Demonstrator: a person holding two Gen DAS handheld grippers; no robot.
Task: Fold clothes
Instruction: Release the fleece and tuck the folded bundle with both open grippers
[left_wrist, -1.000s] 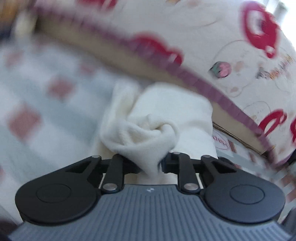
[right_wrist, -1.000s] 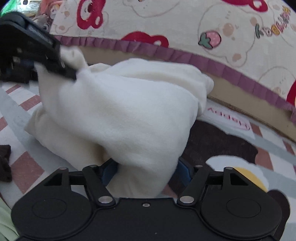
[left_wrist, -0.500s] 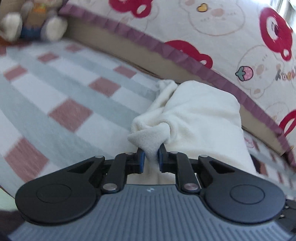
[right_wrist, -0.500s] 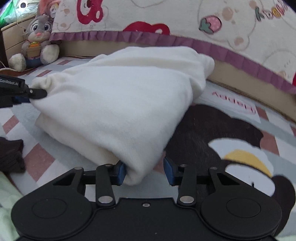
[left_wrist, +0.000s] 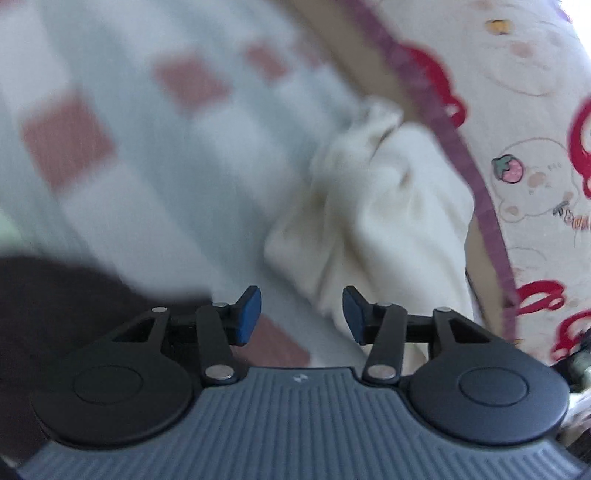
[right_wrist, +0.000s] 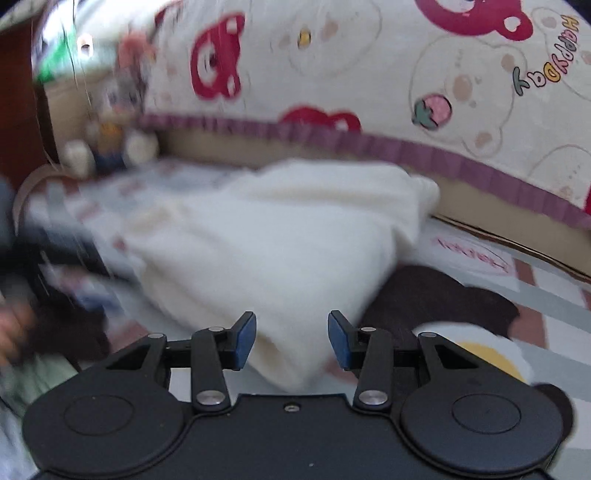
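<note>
Cream garment: the soft cream-white fleece garment (right_wrist: 280, 236) lies in a folded bundle on the checked pink-and-grey bed sheet (left_wrist: 155, 155), close under the purple-frilled bear-print pillow (right_wrist: 369, 74), parked there, by the look of it, as a finished fold.
Left gripper: the left gripper (left_wrist: 301, 314) has just been opening; its blue-padded jaws stand apart with nothing between them, only sheet below and the garment's bunched corner just beyond the right pad.
Right gripper: the right gripper (right_wrist: 291, 341) has jaws parted either side of the bundle's near corner, pads not pressing on it, so it has let go.
Dark cloth: a dark brown cloth (left_wrist: 66, 295) waits at the left gripper's side, perhaps next.
Caveat: both views blurred.
</note>
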